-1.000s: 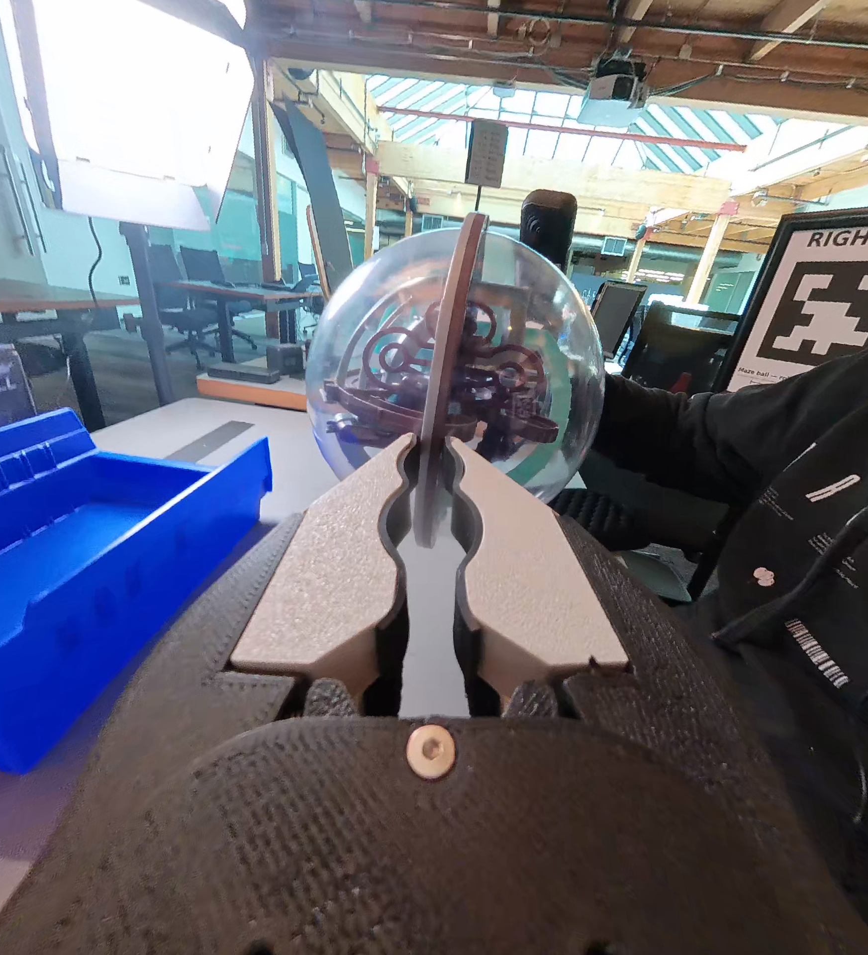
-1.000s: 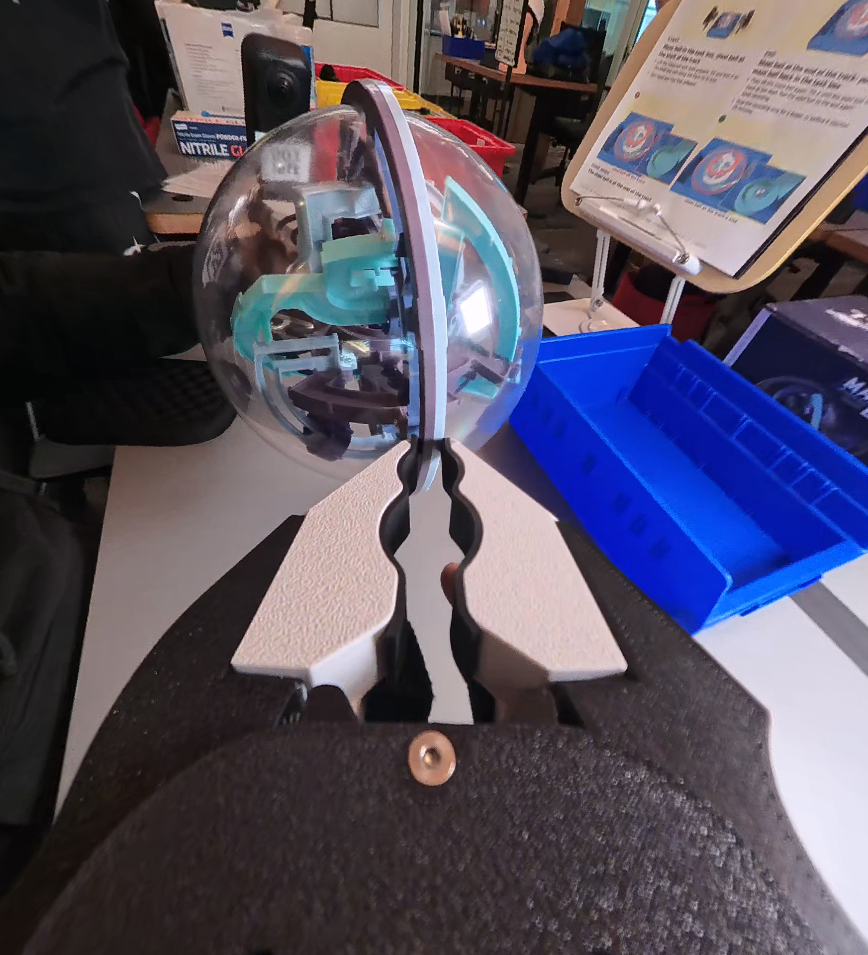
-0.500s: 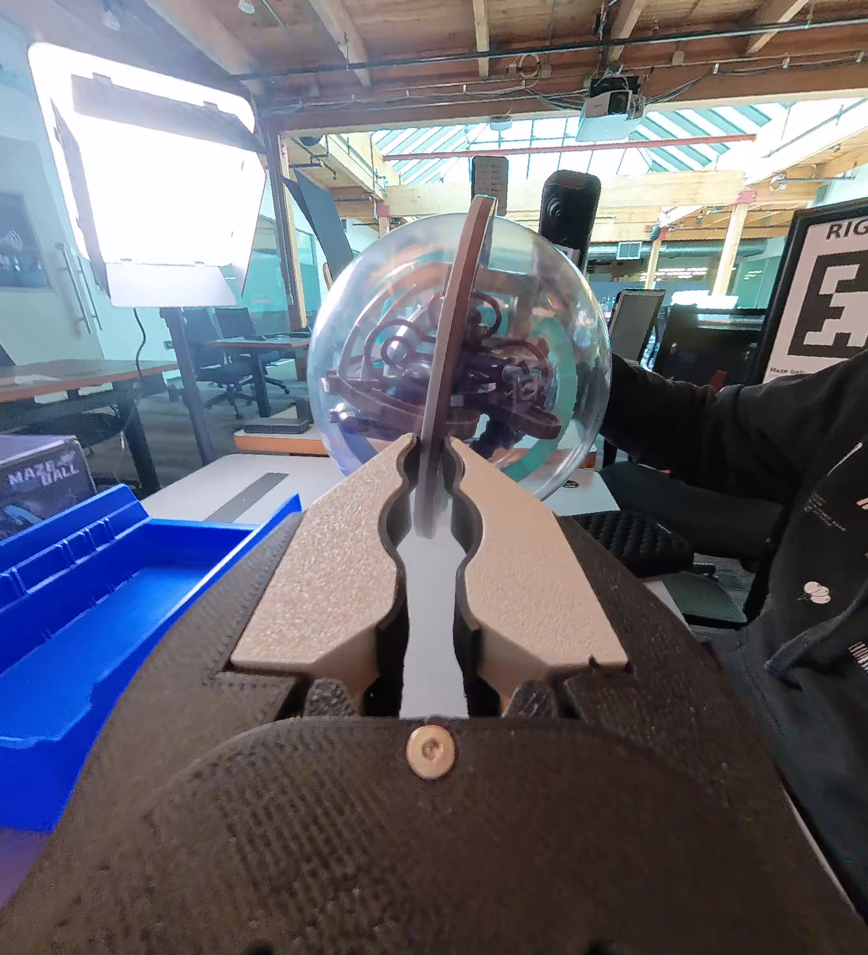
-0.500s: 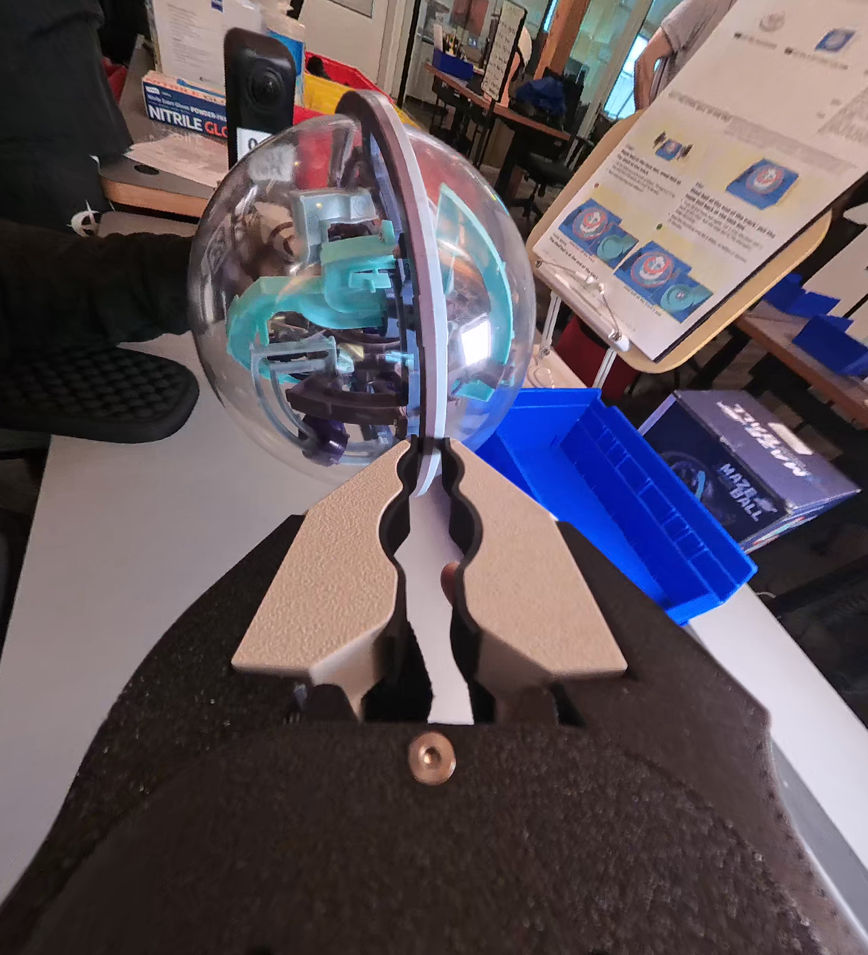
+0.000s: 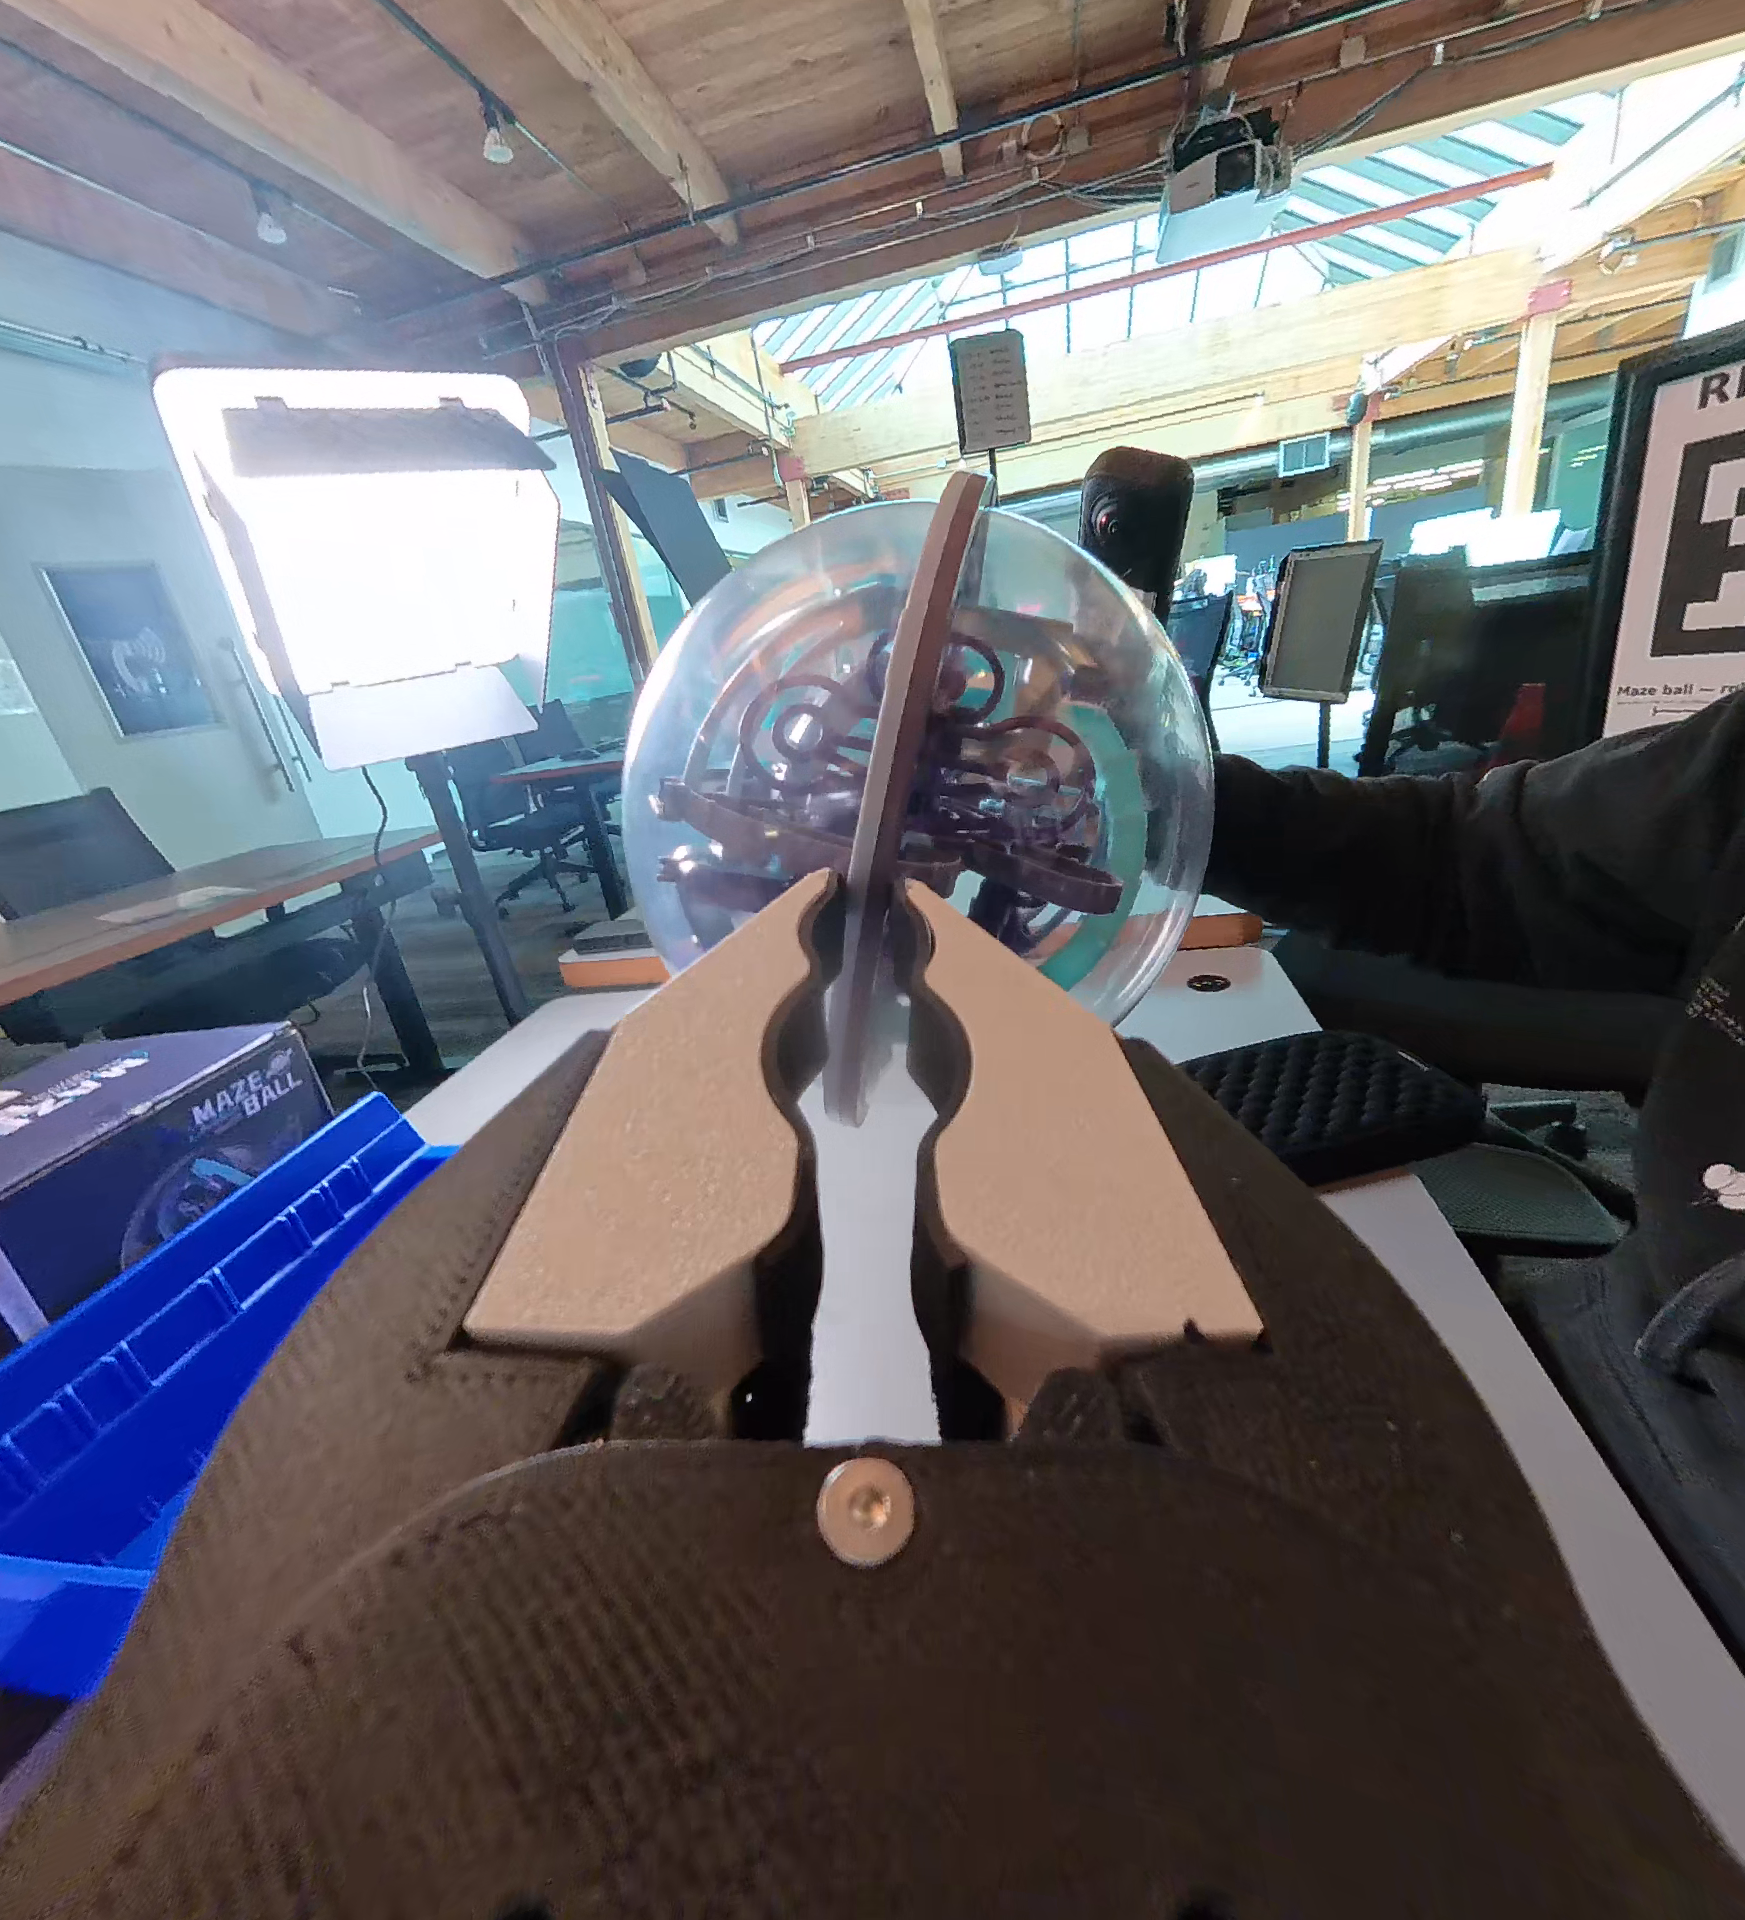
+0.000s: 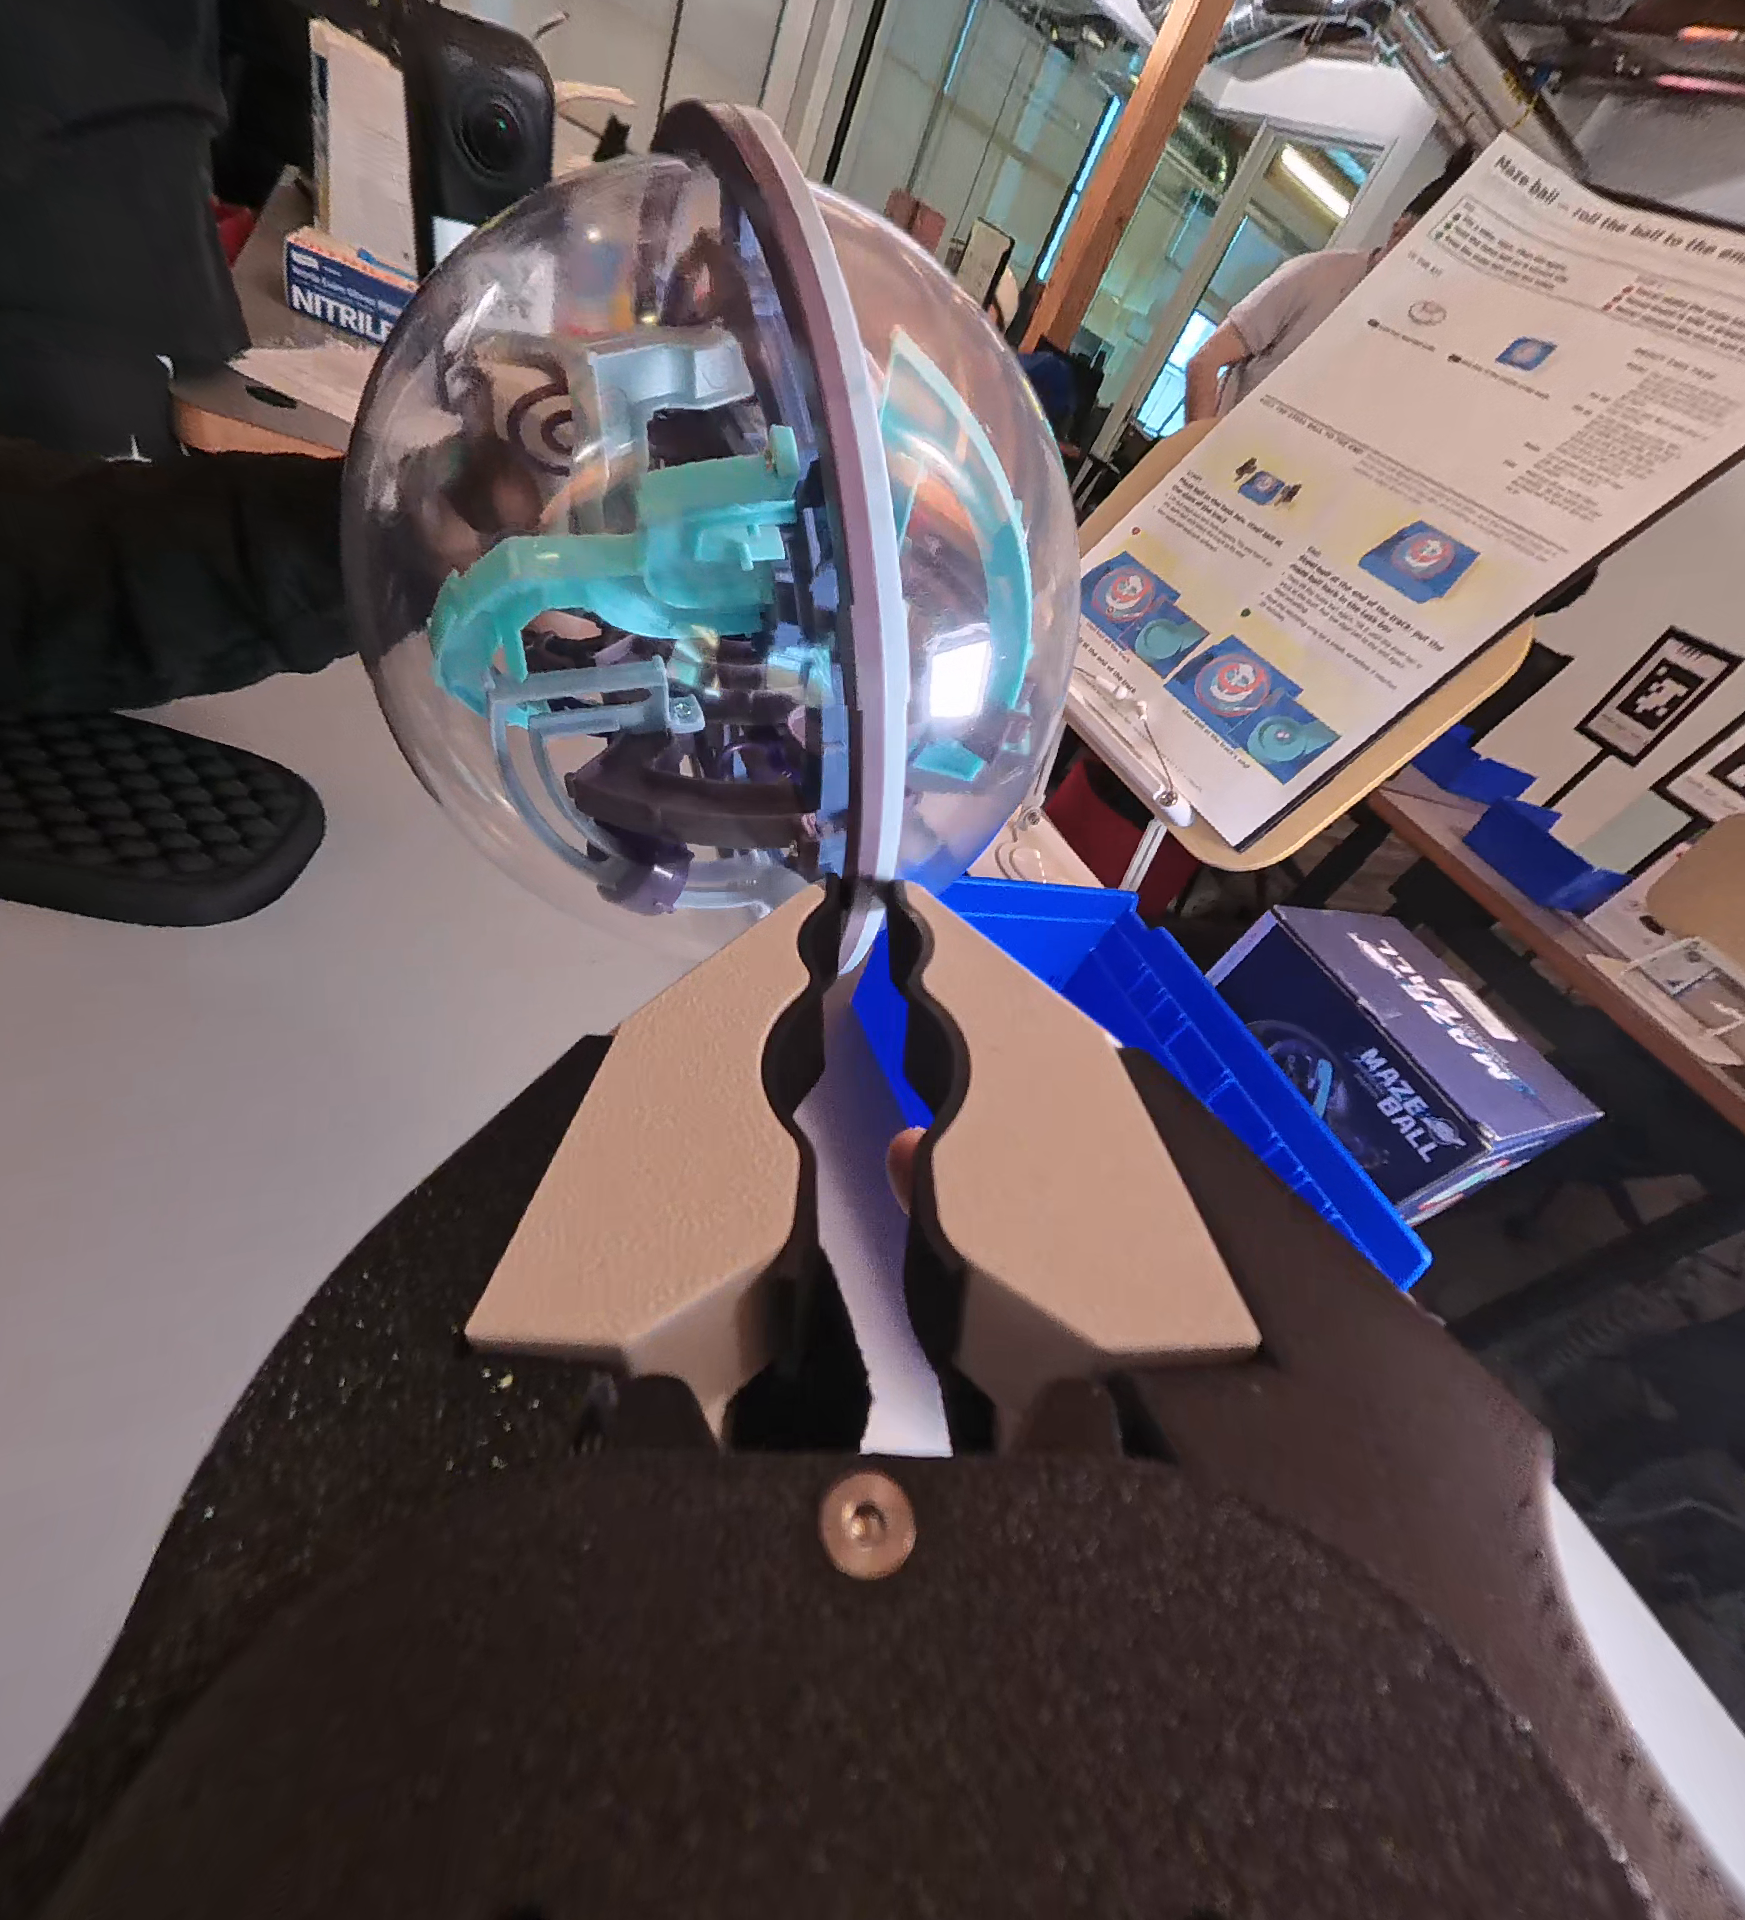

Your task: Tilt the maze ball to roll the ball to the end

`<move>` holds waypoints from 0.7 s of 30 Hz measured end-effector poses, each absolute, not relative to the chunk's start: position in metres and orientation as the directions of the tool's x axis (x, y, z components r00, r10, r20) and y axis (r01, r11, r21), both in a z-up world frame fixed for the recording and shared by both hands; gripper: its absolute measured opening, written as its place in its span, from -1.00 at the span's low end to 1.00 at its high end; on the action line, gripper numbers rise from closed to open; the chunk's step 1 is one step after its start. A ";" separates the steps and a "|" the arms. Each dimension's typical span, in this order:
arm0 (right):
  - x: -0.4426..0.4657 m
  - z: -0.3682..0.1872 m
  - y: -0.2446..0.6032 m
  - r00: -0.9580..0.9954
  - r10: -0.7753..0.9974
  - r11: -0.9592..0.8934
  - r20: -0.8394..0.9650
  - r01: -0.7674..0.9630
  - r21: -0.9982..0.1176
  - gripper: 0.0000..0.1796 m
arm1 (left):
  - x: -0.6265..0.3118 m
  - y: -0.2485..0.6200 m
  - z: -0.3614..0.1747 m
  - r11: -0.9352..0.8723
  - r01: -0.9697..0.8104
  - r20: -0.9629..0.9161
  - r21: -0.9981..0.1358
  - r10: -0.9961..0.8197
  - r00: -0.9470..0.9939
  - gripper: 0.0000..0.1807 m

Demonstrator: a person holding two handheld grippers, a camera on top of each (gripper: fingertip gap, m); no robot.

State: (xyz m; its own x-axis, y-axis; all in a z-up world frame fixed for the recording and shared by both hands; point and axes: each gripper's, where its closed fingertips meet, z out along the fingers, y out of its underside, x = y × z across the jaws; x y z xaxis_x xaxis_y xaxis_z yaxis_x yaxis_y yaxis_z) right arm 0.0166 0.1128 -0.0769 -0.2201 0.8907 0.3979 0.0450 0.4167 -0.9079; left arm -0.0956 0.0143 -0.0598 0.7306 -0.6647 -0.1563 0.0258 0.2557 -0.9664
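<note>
Left wrist view: left hand-held gripper (image 5: 873, 894) clamps maze ball (image 5: 795, 748) rim; right hand-held gripper (image 6: 860, 894) likewise; printed box (image 6: 1408, 1081) nearby.

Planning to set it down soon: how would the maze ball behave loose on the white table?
The maze ball is a smooth clear sphere, so it would probably roll. Its flat ring might check that. The hard shell looks stiff, perhaps slippery.
</note>
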 end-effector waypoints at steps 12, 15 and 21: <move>0.011 -0.078 0.117 -0.214 0.882 0.428 0.419 -0.004 -0.904 -0.93 | -0.091 0.009 -0.045 0.322 -0.017 -0.233 -0.946 -0.645 0.728 -0.92; 0.012 -0.075 0.116 -0.214 0.892 0.396 0.397 -0.049 -0.917 -0.93 | -0.087 0.006 -0.043 0.331 -0.046 -0.261 -0.942 -0.642 0.721 -0.92; 0.017 -0.062 0.110 -0.203 0.878 0.427 0.433 -0.075 -0.901 -0.93 | -0.093 0.006 -0.050 0.334 -0.016 -0.241 -0.942 -0.645 0.726 -0.92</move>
State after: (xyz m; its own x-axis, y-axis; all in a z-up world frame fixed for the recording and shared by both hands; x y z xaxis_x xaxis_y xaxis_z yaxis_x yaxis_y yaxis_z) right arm 0.0166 0.1101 -0.0625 -0.2025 0.8784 0.4329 -0.0753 0.4268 -0.9012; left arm -0.0927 0.0058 -0.0497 0.7256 -0.6446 -0.2408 -0.0161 0.3340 -0.9424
